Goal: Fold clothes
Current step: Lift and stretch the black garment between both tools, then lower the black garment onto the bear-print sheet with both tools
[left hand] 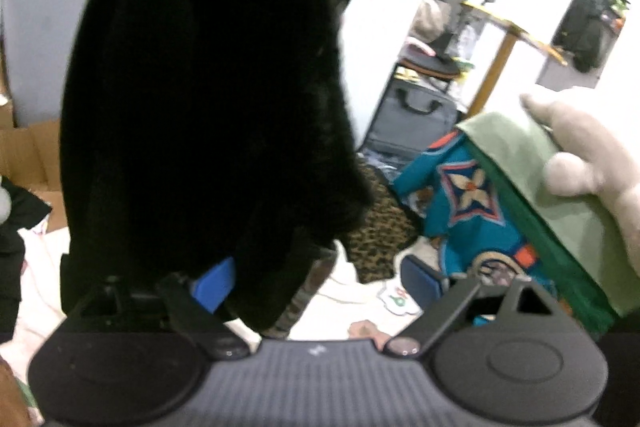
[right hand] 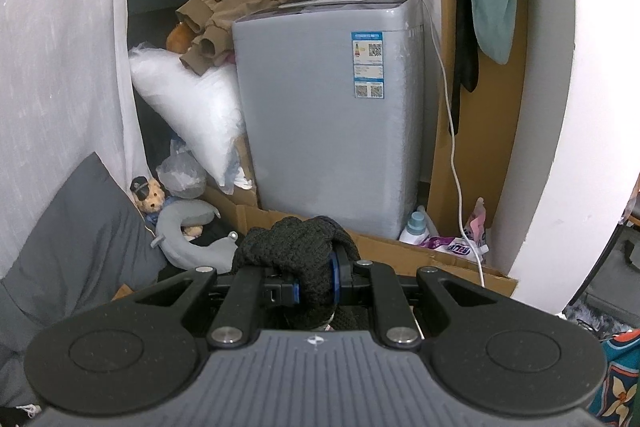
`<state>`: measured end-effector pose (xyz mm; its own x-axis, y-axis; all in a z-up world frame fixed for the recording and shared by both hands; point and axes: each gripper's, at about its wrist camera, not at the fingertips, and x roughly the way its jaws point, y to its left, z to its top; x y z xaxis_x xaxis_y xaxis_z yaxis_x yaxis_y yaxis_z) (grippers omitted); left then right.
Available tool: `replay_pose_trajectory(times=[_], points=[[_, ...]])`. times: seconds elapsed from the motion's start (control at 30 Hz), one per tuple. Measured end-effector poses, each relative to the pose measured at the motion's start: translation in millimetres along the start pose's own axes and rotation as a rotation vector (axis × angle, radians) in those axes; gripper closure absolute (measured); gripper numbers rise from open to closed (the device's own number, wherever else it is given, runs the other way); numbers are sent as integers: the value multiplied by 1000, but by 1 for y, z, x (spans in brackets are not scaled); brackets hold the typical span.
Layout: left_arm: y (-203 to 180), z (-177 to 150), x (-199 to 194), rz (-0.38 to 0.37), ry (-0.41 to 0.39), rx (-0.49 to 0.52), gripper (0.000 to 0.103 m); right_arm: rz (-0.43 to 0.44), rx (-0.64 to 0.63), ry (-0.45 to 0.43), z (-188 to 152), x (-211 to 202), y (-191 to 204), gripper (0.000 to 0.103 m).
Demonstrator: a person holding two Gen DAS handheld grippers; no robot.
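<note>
Black knit garment [right hand: 298,259] pinched in right hand-held gripper [right hand: 314,285]; left hand-held gripper [left hand: 320,283] wide apart, seemingly empty.

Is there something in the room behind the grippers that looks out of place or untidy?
Yes. A brown jacket lies crumpled, not folded, across the top edge of the grey washing machine, partly on a white pillow leaning beside it.

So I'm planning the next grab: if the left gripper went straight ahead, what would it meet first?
Probably the black garment hanging just ahead of the open left gripper; depth is unclear.
</note>
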<state>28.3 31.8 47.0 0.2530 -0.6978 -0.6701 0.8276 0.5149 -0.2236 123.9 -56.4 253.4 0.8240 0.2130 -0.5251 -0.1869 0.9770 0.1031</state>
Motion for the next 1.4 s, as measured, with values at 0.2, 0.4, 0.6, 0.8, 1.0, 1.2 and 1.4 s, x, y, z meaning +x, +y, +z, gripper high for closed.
replay_pose_trajectory(times=[0.2,0.4,0.6,0.8,1.0,1.2,1.4], points=[[29,-2,32,53,-25,-85,63,-15,2,-10,-1,-9,-9,89],[52,-10,13,88,-71,-145,94,-58,7,-2,-15,-16,-41,89],[54,-4,-26,125,-135,-114,97,-94,-26,8,-37,-28,-72,89],[44,9,-72,129,-197,-88,98,-124,-46,26,-59,-49,-106,89],[42,19,-120,90,-237,-55,98,-120,-110,61,-89,-78,-121,89],[19,12,-153,47,-262,-30,98,-74,-140,102,-117,-115,-126,89],[9,10,-175,-1,-277,-32,98,-27,-162,154,-133,-137,-123,88]])
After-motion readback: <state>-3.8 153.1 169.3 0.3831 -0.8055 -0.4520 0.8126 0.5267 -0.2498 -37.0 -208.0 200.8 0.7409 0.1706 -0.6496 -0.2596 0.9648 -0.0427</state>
